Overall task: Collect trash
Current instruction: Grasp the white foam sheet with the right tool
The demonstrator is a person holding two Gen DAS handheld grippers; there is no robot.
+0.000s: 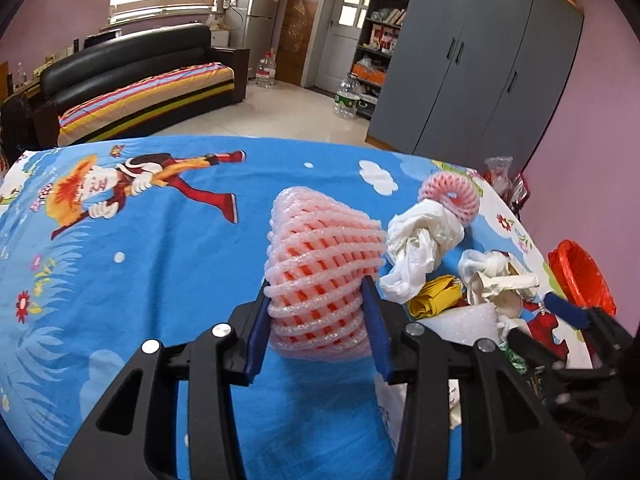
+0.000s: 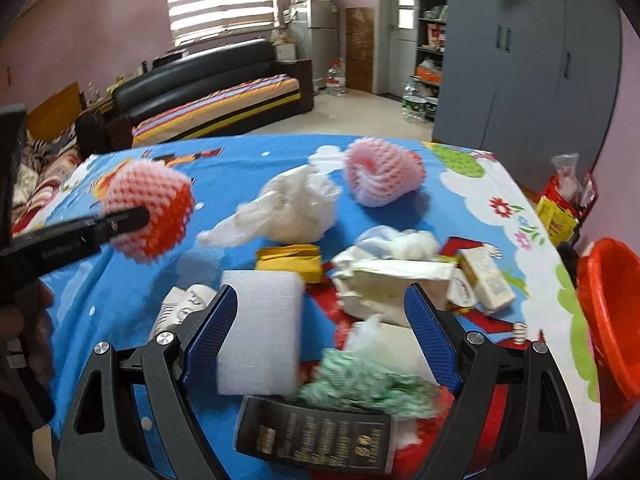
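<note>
My left gripper [image 1: 318,300] is shut on a pink foam fruit net [image 1: 324,268] and holds it above the blue cartoon tablecloth [image 1: 140,280]; the net also shows in the right wrist view [image 2: 150,212]. My right gripper [image 2: 320,320] is open over a trash pile: a white foam block [image 2: 260,328], a green-white wad [image 2: 368,384], crumpled white paper [image 2: 384,284] and a black box [image 2: 316,440]. A second pink foam net [image 2: 384,176], a white plastic bag [image 2: 296,208] and a yellow wrapper [image 2: 290,262] lie farther back. A red-lined bin [image 2: 612,320] stands at the table's right edge.
A small carton [image 2: 486,280] lies right of the paper. Red and yellow packets [image 2: 560,208] sit beyond the table's right side. A black sofa [image 1: 132,76], water jugs [image 1: 348,96] and a grey wardrobe [image 1: 480,60] stand across the room.
</note>
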